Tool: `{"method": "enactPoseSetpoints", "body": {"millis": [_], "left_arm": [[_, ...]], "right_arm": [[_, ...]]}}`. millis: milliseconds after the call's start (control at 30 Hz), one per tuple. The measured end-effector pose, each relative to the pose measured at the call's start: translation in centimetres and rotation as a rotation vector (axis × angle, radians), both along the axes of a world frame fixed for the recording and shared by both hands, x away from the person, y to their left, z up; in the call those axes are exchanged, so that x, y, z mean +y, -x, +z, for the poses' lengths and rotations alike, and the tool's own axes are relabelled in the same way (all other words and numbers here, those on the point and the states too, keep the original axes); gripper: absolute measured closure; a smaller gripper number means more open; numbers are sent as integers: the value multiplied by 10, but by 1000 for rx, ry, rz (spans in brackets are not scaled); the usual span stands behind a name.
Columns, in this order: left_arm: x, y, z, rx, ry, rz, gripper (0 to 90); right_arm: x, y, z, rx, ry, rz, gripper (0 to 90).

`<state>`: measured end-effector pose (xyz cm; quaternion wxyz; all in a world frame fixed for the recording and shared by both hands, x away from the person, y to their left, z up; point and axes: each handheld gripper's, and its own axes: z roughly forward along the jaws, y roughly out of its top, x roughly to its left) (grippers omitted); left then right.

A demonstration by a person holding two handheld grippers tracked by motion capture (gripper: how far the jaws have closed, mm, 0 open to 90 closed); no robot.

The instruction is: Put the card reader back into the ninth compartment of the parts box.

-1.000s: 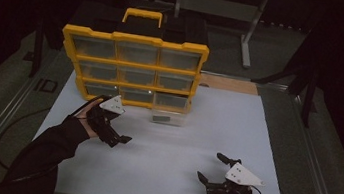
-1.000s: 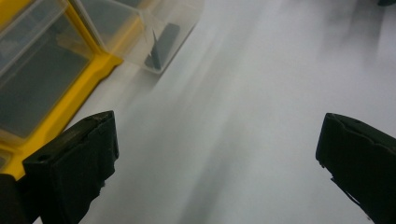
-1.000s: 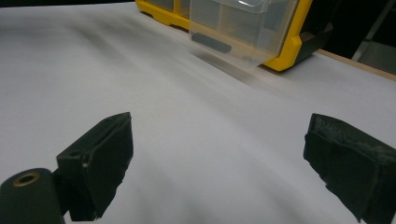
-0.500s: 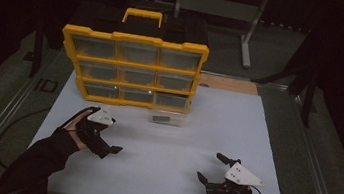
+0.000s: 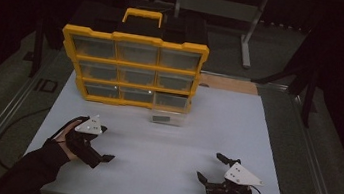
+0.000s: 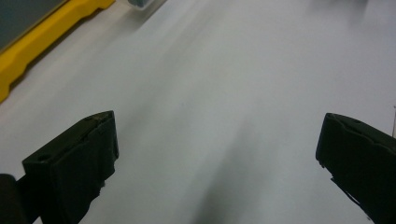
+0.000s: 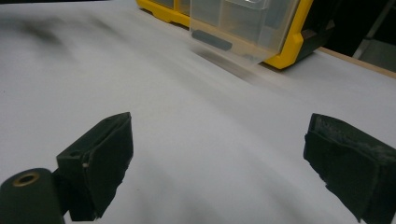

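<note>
Here a small clear plastic drawer (image 5: 169,117) sits on the white bench (image 5: 278,156) just in front of the yellow organizer (image 5: 132,66), likely light, slick and brittle, best pinched by its thin front wall, while both the left hand-held gripper (image 5: 105,151) and right hand-held gripper (image 5: 210,168) rest released near the front edge.

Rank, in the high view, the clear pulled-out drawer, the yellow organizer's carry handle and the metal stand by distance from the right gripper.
1. Clear drawer, on the mat up-left of the right gripper.
2. Carry handle, atop the organizer.
3. Metal stand, at the far edge.
</note>
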<state>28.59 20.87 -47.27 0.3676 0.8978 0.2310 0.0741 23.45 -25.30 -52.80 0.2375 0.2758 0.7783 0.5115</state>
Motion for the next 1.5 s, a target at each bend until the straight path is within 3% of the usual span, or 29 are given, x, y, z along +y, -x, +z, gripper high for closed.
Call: {"method": "enactPoseSetpoints", "body": {"millis": [333, 733, 1000, 1233, 1500], "left_arm": [[9, 14, -15, 8, 31, 27, 2], [26, 26, -36, 35, 60, 105, 2], [34, 35, -44, 18, 64, 170, 2], [38, 42, -50, 30, 80, 197, 2], [41, 45, -53, 11, 71, 212, 2]], "right_arm": [[0, 1, 0, -2, -3, 2, 84], [0, 1, 0, 1, -2, 1, 84], [0, 1, 1, -2, -2, 3, 84], [0, 1, 1, -4, -2, 5, 84], [0, 1, 1, -7, -3, 8, 84]]}}
